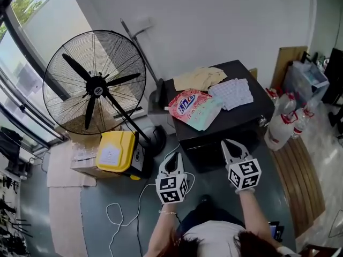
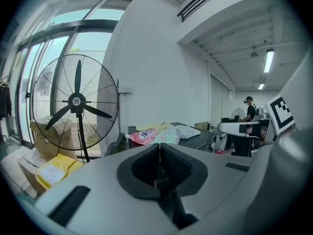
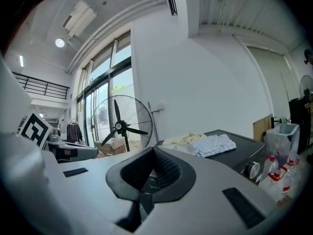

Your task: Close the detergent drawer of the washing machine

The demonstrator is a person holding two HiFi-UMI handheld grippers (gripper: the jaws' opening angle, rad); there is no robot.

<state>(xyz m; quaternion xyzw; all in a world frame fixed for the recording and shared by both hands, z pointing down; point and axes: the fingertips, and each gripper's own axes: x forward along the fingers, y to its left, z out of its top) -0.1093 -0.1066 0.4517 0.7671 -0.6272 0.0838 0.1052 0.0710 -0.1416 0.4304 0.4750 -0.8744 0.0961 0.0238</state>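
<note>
Head view showed the left tongs [image 1: 172, 157] and right tongs [image 1: 230, 144] shut and empty, near the black washing machine [image 1: 258, 104] ahead, whose detergent drawer was not discernible; probably light, stiff plastic, best pushed on its front face.

Detergent bag [image 1: 195, 108]: large blue characters on pink, not legible | washing machine [image 3: 242, 143] front: small pale wordmark, looks like "Midea" | fan [image 1: 97, 90] hub sticker: unreadable | yellow case [image 1: 115, 151] white label: unreadable | cubes on left gripper [image 1: 172, 157] and right gripper [image 1: 229, 142]: square coded markers, no lettering
</note>
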